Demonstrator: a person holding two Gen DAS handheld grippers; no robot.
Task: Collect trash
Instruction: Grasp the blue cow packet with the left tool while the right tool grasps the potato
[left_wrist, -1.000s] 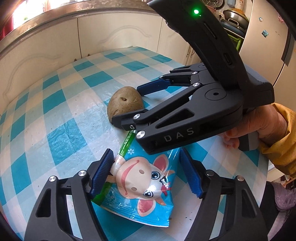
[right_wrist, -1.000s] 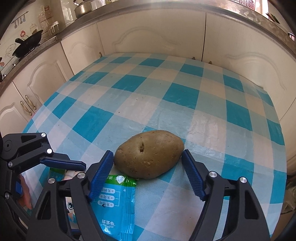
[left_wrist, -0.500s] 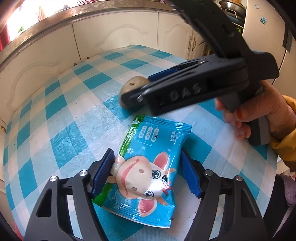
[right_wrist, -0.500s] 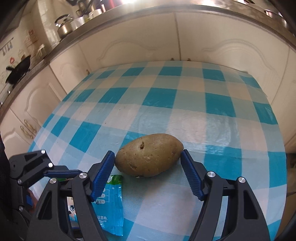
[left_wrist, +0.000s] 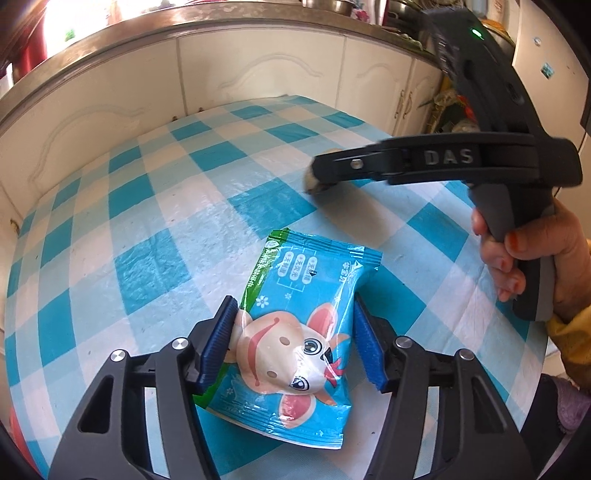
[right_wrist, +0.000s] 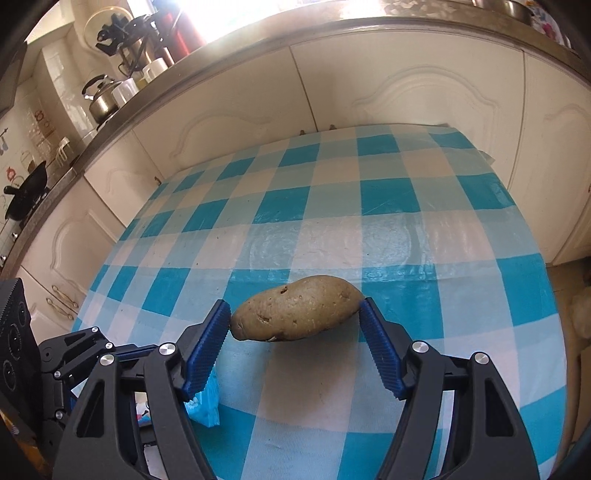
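A blue snack packet with a cartoon cow lies on the checked tablecloth. My left gripper is shut on its near half, both blue pads touching its sides. A corner of the packet shows in the right wrist view. My right gripper is shut on a brown potato and holds it above the cloth, with its shadow below. In the left wrist view the right gripper is seen side-on at the right, with the potato mostly hidden behind it.
The blue-and-white checked table stands against cream kitchen cabinets. A counter with kettles and pots runs behind. The table's right edge drops to the floor.
My right gripper has lifted the potato off the cloth and carried it right, away from the packet. My left gripper has closed in on the packet.
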